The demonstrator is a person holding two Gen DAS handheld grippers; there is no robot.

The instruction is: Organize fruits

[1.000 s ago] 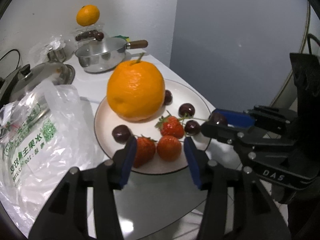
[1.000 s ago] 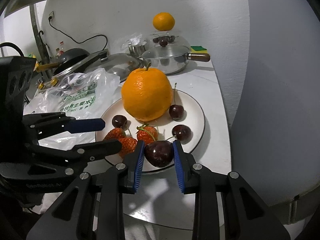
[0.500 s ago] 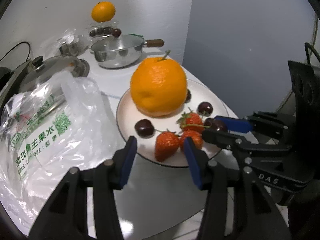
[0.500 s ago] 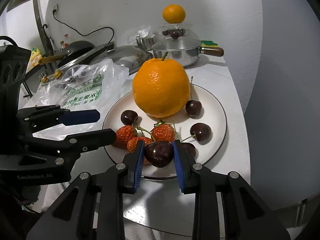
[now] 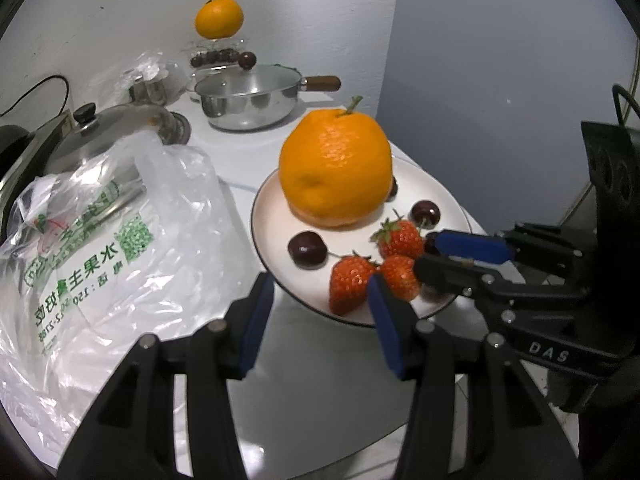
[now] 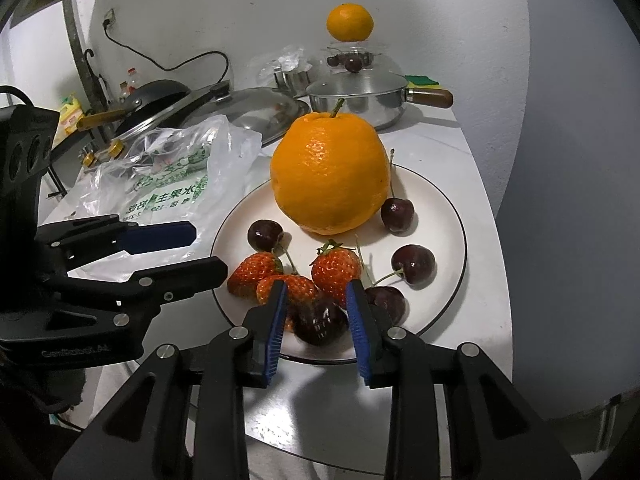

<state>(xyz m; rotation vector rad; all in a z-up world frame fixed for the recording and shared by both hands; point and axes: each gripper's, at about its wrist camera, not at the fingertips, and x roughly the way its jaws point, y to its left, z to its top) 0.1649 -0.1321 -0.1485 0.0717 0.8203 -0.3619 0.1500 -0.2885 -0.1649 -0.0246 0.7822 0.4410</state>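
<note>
Right tongs (image 6: 316,312) loosely flank a cherry (image 6: 320,320) on the plate (image 6: 448,208); left tongs (image 5: 320,308) gape empty above the white tabletop (image 6: 440,148).

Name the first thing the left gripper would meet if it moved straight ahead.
Probably the nearest strawberry on the plate, just beyond the open left gripper. It might clip the plate's rim first; depth is unclear.

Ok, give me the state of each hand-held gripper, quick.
Left hand-held gripper: open, holding nothing.
Right hand-held gripper: open, cherry between its jaws on the plate.
</note>
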